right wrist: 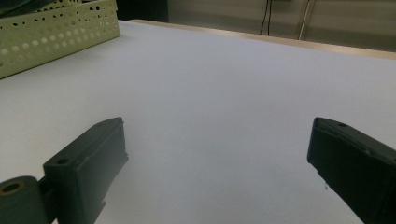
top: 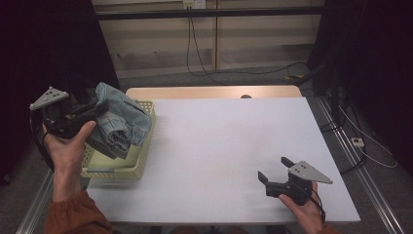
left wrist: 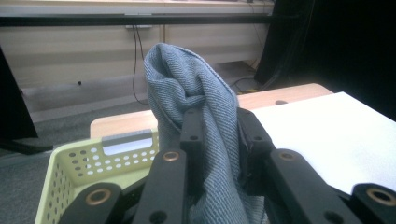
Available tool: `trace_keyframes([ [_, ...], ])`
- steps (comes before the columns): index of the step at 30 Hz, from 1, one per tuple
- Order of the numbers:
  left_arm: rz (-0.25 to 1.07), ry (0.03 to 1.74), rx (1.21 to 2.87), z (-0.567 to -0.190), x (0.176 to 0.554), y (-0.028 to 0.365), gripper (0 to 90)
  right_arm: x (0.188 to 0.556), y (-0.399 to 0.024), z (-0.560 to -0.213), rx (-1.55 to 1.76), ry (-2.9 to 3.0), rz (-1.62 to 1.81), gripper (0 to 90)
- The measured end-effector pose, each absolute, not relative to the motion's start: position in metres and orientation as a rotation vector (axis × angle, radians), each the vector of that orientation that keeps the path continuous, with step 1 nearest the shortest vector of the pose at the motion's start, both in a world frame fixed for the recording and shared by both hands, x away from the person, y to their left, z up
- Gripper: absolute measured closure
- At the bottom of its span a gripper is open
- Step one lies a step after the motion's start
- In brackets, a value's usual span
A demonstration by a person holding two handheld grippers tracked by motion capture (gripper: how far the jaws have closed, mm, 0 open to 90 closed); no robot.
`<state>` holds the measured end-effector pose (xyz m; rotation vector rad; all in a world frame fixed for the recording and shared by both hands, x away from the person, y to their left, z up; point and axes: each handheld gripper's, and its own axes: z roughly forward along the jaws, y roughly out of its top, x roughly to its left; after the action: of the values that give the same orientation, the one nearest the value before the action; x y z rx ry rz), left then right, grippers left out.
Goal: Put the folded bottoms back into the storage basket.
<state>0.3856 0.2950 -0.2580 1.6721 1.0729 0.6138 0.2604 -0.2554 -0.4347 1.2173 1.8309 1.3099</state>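
Note:
A folded pair of light blue jeans (top: 119, 119) hangs over the pale yellow perforated basket (top: 139, 168) at the table's left. My left gripper (top: 90, 111) is shut on the denim (left wrist: 205, 107), whose cloth bulges up between the two black jaws above the basket's rim (left wrist: 74, 161). My right gripper (top: 273, 168) rests low over the white table near the front right, jaws wide apart with nothing between them; its two black fingertips (right wrist: 93, 158) frame bare tabletop.
The white tabletop (top: 229, 141) stretches from the basket to the right edge, with a wooden strip along the far edge. The basket's side (right wrist: 56, 28) lies far left of the right gripper. Cables trail on the floor behind and to the right.

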Motion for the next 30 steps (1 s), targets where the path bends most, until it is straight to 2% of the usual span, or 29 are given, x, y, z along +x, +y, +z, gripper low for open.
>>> trace_keyframes([
  [30,0.551,1.205,1.706,-0.291,0.407,0.322,75.6,0.261,-0.255,-0.435,1.214,1.836,1.309,4.7],
])
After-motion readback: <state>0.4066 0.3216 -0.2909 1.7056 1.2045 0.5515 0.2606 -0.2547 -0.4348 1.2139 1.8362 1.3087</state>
